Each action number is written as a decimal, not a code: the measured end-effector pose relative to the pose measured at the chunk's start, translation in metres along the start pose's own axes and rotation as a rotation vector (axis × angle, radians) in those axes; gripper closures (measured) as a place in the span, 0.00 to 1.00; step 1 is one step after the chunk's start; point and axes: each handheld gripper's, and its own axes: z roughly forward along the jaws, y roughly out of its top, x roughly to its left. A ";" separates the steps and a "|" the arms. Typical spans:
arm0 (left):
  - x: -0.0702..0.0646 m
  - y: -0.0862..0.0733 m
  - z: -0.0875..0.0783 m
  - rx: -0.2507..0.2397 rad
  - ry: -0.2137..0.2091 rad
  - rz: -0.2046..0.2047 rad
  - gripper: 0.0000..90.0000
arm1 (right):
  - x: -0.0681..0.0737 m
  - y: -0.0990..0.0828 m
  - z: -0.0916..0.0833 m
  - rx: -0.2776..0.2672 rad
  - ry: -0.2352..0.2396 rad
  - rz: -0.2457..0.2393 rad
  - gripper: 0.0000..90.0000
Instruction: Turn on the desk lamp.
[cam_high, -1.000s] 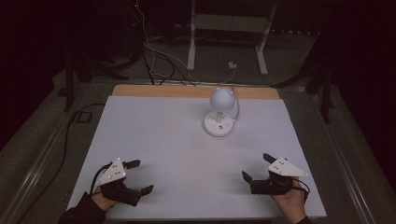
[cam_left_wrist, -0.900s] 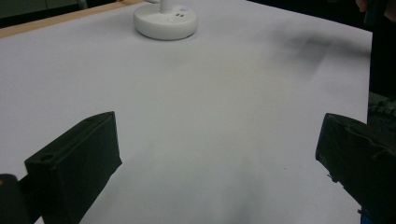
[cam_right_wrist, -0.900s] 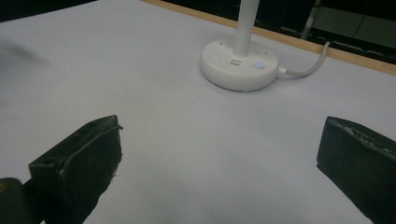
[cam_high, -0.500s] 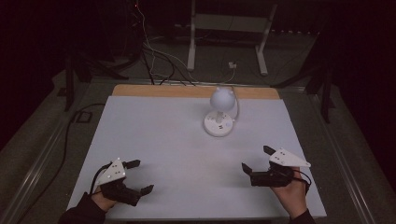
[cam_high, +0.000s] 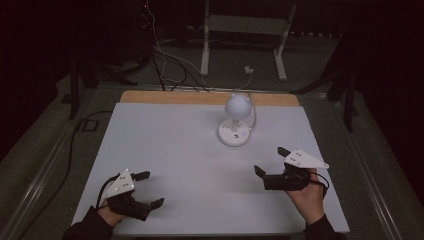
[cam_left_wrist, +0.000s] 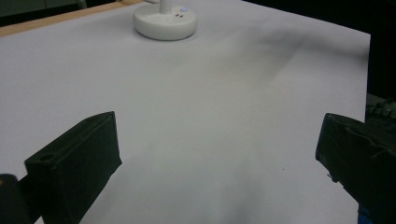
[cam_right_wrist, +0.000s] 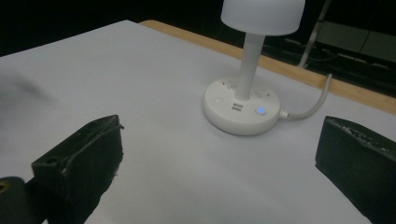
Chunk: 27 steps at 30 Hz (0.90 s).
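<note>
Approach step: right gripper (cam_high: 269, 161) wide open, empty, aimed at desk lamp (cam_high: 236, 122) base. Left gripper (cam_high: 146, 189) open, empty, idle. Next, probably: press blue-lit button (cam_right_wrist: 260, 110).

We count one white lamp (cam_high: 236, 120), one table (cam_high: 165, 145) and two grippers: left gripper (cam_high: 150, 190), right gripper (cam_high: 271, 161).

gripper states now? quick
Left gripper: open, empty, over the table.
Right gripper: open, empty, short of the lamp.

white lamp (cam_high: 235, 120), black tool (cam_high: 272, 162) jaws
</note>
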 end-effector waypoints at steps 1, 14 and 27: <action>0.000 0.000 0.000 -0.004 0.001 -0.001 0.00 | 0.000 0.000 0.000 0.000 0.000 0.000 0.01; 0.000 0.000 0.000 -0.005 -0.002 -0.005 0.00 | 0.000 0.019 0.020 0.002 -0.013 -0.002 0.00; 0.001 0.000 0.000 -0.005 0.002 -0.007 0.00 | 0.010 0.034 0.042 -0.012 -0.067 -0.013 0.00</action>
